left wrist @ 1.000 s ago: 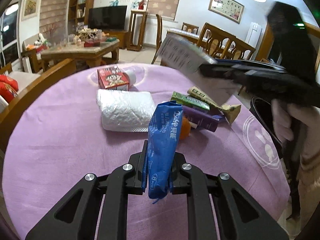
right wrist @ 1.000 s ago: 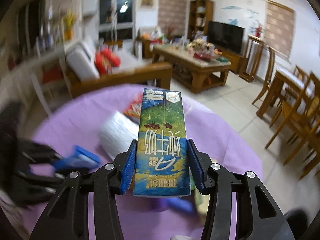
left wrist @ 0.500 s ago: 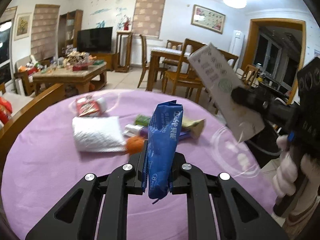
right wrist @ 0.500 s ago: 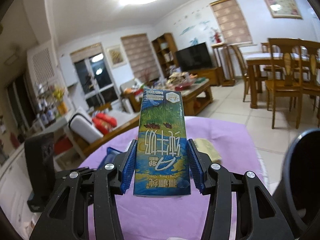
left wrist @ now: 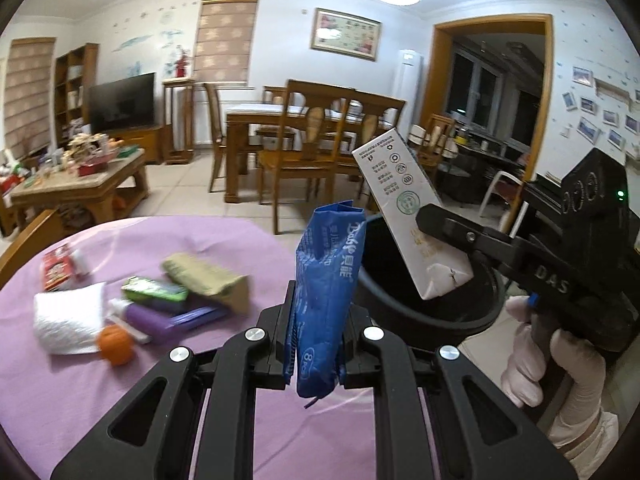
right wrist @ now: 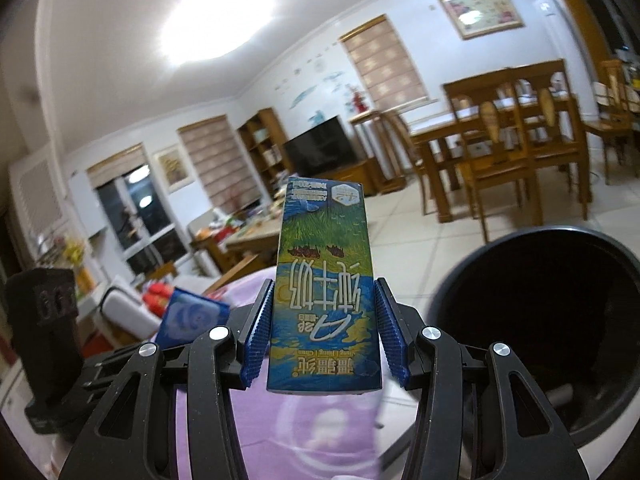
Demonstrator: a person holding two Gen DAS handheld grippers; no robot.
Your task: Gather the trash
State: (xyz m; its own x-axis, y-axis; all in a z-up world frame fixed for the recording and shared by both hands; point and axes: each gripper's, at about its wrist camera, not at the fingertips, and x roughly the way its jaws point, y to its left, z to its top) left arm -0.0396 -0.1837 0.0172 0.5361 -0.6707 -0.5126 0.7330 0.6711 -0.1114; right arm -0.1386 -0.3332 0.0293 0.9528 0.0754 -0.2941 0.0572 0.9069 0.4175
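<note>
My left gripper (left wrist: 318, 354) is shut on a blue tissue packet (left wrist: 328, 296), held upright above the purple tablecloth (left wrist: 80, 392). My right gripper (right wrist: 324, 348) is shut on a milk carton (right wrist: 324, 292); in the left wrist view the carton (left wrist: 404, 208) hangs tilted over the black trash bin (left wrist: 420, 312). The bin (right wrist: 540, 332) sits just right of the carton in the right wrist view. The left gripper's blue packet (right wrist: 192, 316) shows at the left there.
On the table's left lie a white wrapped bundle (left wrist: 68, 320), an orange ball (left wrist: 116, 346), a purple box (left wrist: 152, 320), a green packet (left wrist: 154, 288), a tan wrapper (left wrist: 208, 280) and a red carton (left wrist: 58, 270). Wooden chairs (left wrist: 316, 148) and a dining table stand behind.
Both grippers have swung right, toward the table's edge. The bin has come into the left view and the milk carton now hangs over its opening. Both grips are unchanged.
</note>
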